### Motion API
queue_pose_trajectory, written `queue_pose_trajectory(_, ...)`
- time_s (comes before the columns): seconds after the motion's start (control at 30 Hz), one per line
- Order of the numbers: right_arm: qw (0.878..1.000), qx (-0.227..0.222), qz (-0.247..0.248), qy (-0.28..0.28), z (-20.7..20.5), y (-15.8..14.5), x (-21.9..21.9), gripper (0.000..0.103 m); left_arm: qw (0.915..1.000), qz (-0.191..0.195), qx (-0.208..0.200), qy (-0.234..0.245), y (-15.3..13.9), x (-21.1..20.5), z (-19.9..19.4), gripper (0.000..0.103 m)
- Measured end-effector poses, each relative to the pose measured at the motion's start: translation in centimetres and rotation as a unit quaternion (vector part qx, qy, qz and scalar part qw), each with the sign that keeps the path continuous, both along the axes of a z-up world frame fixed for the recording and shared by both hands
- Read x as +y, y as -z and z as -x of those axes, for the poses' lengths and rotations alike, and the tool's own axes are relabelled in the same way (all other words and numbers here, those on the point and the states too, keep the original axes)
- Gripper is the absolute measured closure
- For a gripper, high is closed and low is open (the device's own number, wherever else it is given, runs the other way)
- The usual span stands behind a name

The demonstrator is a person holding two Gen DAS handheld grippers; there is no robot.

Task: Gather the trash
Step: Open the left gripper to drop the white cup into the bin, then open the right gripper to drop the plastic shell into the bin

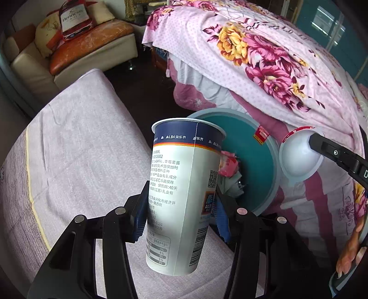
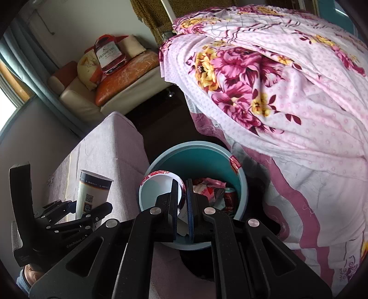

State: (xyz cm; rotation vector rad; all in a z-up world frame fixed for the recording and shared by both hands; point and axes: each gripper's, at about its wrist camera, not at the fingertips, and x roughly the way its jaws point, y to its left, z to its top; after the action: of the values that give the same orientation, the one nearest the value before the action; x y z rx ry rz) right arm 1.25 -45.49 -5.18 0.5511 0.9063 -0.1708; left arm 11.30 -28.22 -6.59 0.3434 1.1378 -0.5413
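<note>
My left gripper (image 1: 179, 214) is shut on a tall white ALDI yogurt cup (image 1: 181, 195) with a blue rim band, holding it upright over the pink-covered table (image 1: 76, 165); both also show in the right wrist view, the cup (image 2: 92, 195) at lower left. My right gripper (image 2: 182, 202) is shut on the rim of a white paper bowl (image 2: 156, 191) with a red-patterned edge, held over the teal trash bin (image 2: 207, 156). In the left wrist view the bowl (image 1: 299, 158) hangs right of the bin (image 1: 255, 161). The bin holds wrappers (image 2: 209, 186) and a red can (image 2: 231, 197).
A bed with a pink floral quilt (image 1: 264, 57) fills the right side, close behind the bin. A cream sofa (image 1: 76, 46) with cushions and a bottle-shaped pillow (image 1: 73, 18) stands at the back. Dark floor (image 1: 149, 92) lies between table and bed.
</note>
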Motion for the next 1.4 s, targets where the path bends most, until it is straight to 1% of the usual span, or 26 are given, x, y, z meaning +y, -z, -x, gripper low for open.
queue_pose_trajectory(0.3,1.0,0.013,0.0,0.016,0.4,1.3,-2.9,0.096,0.9997,0.007,0.019,0.011,1.6,-3.4,-0.4,0.052)
queue_pose_trajectory(0.6,0.999,0.026,0.008,0.023,-0.2,1.7,-3.4,0.096,0.9995,0.017,0.017,0.019,1.9,-4.8,-0.6,0.051)
queue_pose_trajectory(0.63,0.999,0.028,0.009,0.023,-0.3,1.7,-3.3,0.096,0.9995,0.017,0.017,0.018,1.9,-4.7,-0.6,0.047)
queue_pose_trajectory(0.67,0.999,0.029,0.009,0.022,-0.4,1.7,-3.2,0.096,0.9996,0.017,0.016,0.015,1.9,-4.7,-0.6,0.037)
queue_pose_trajectory(0.7,0.999,0.03,0.01,0.022,-0.5,1.8,-3.2,0.096,0.9998,0.016,0.011,0.011,1.8,-4.5,-0.6,0.033)
queue_pose_trajectory(0.73,0.999,0.031,0.012,0.021,-0.6,1.7,-3.0,0.096,0.9998,0.016,0.004,0.008,1.6,-4.4,-0.6,0.025)
queue_pose_trajectory(0.8,0.999,0.033,0.014,0.019,-0.9,1.7,-2.9,0.096,0.9999,0.015,-0.004,0.002,1.4,-4.0,-0.7,0.021)
queue_pose_trajectory(0.83,0.999,0.035,0.016,0.018,-1.0,1.7,-2.7,0.096,0.9999,0.014,-0.004,-0.001,1.3,-3.8,-0.8,0.014)
queue_pose_trajectory(0.93,0.999,0.036,0.019,0.015,-1.3,1.5,-2.3,0.096,0.9998,0.015,-0.006,-0.012,1.2,-2.9,-0.9,0.013)
queue_pose_trajectory(1.2,0.999,0.042,0.027,0.006,-2.2,1.3,-1.1,0.096,0.9991,0.023,0.007,-0.034,1.4,-0.1,-0.9,0.013)
queue_pose_trajectory(1.4,0.998,0.05,0.034,-0.007,-3.1,1.4,0.1,0.096,0.9987,0.022,0.011,-0.045,1.7,1.6,-1.0,0.013)
